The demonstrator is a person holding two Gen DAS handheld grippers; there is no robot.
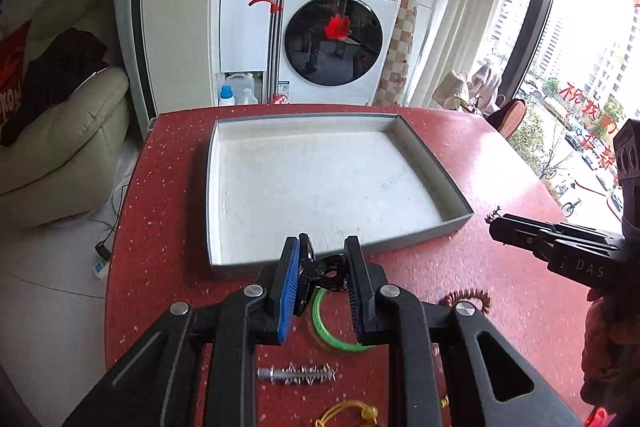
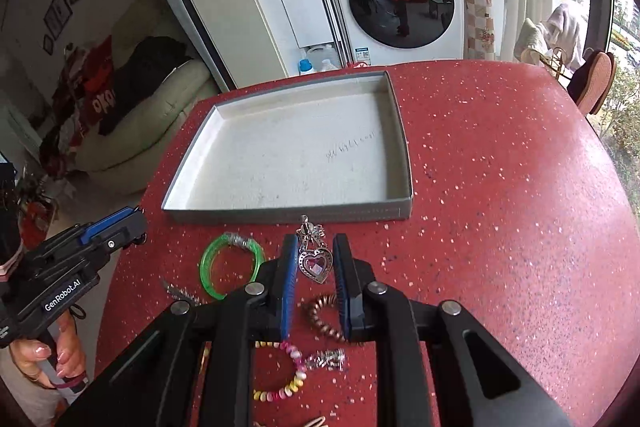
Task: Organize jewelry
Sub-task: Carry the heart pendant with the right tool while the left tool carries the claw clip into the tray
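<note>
The left hand-held gripper [image 1: 323, 261] hangs just short of the near wall of the grey tray [image 1: 456, 201], its jaws partly closed on a black ornament [image 1: 320, 269] pinched mostly against the blue left pad. The right hand-held gripper [image 2: 316, 259] has its jaws partly open around a heart pendant [image 2: 317, 264]; whether the pads actually touch it, I cannot tell. The tray holds nothing yet.

To do this step well, the left hand should carry the ornament over the near wall, lower it close to the white lining, then open gently so it does not bounce out.

The green bangle [image 2: 231, 265], copper coil [image 2: 322, 319] and bead bracelet [image 2: 286, 377] lie on the red table [image 2: 500, 187] near the tray.
</note>
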